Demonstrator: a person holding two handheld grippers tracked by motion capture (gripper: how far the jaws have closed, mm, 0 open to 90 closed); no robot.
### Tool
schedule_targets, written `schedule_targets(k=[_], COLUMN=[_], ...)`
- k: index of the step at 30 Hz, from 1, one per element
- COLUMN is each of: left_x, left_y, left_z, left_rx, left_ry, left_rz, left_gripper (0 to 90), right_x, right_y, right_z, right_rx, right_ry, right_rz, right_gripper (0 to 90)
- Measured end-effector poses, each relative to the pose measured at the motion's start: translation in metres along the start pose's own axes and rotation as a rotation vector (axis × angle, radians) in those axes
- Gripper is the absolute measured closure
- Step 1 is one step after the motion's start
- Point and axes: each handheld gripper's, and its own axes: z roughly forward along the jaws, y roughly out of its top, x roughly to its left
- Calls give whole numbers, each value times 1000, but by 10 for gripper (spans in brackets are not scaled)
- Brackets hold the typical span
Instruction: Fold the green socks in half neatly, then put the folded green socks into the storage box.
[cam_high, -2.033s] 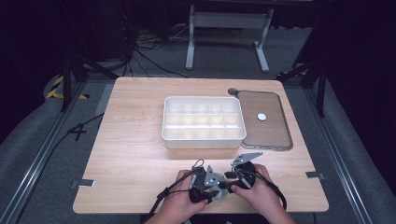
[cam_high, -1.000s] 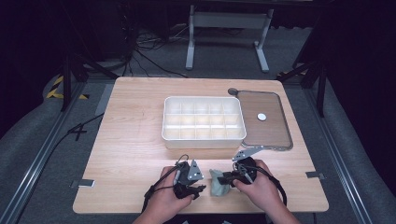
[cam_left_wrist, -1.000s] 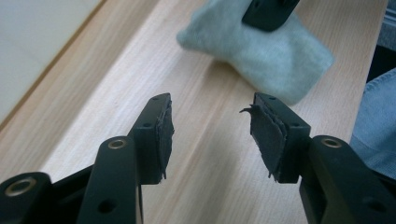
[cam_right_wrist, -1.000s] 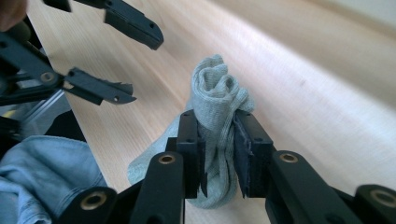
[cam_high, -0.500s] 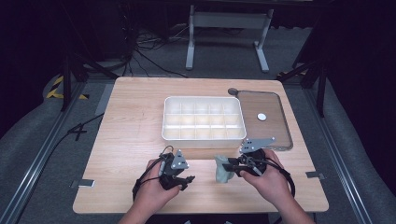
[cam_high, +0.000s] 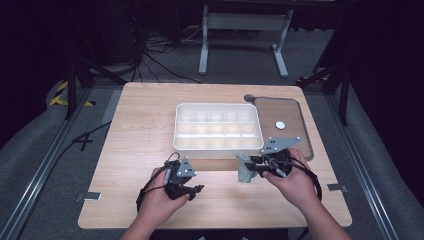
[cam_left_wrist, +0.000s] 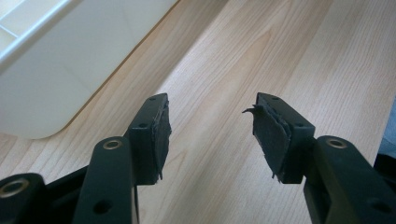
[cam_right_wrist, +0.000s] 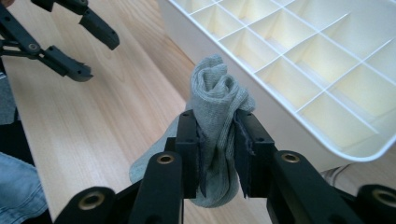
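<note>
A rolled grey cloth hangs just in front of the white compartment tray, a little above the wooden table. My right gripper is shut on it. In the right gripper view the pads squeeze the cloth at its middle, the roll rising above my right gripper, with the tray to the right, its cells bare. My left gripper is open near the front edge, left of the cloth. In the left gripper view nothing lies between the fingers of my left gripper, and the tray's wall is at upper left.
A flat brown tray with a small white disc lies right of the white tray. My left gripper appears far off in the right gripper view. Bare wood stretches left of the tray and along the front.
The two grippers, close together over the cloth at the front middle, have parted. The left one let go and moved left; the right one rose with the cloth toward the tray.
</note>
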Motion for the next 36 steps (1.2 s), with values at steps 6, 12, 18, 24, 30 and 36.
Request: schedule_targets(k=[6, 12, 18, 24, 30, 36], left_x=[0, 1, 3, 4, 5, 5], left_y=[0, 0, -1, -2, -4, -5], left_z=[0, -1, -2, -4, -5, -5], left_rx=[-2, -3, -8, -10, -8, -9], left_ry=[-3, -2, 0, 1, 3, 6], left_rz=[0, 0, -6, -13, -18, -19], left_gripper=[470, 469, 468, 467, 466, 466], right_x=[-7, -15, -26, -39, -56, -68], right_y=[9, 17, 22, 30, 36, 40], right_z=[-6, -10, -10, -10, -2, 11], right_rx=[-23, -33, -48, -65, -65, -17], right_ry=[-23, -55, -79, -111, -132, -167], right_rz=[-1, -16, -13, -40, -64, -90], right_gripper=[733, 733, 731, 729, 728, 725])
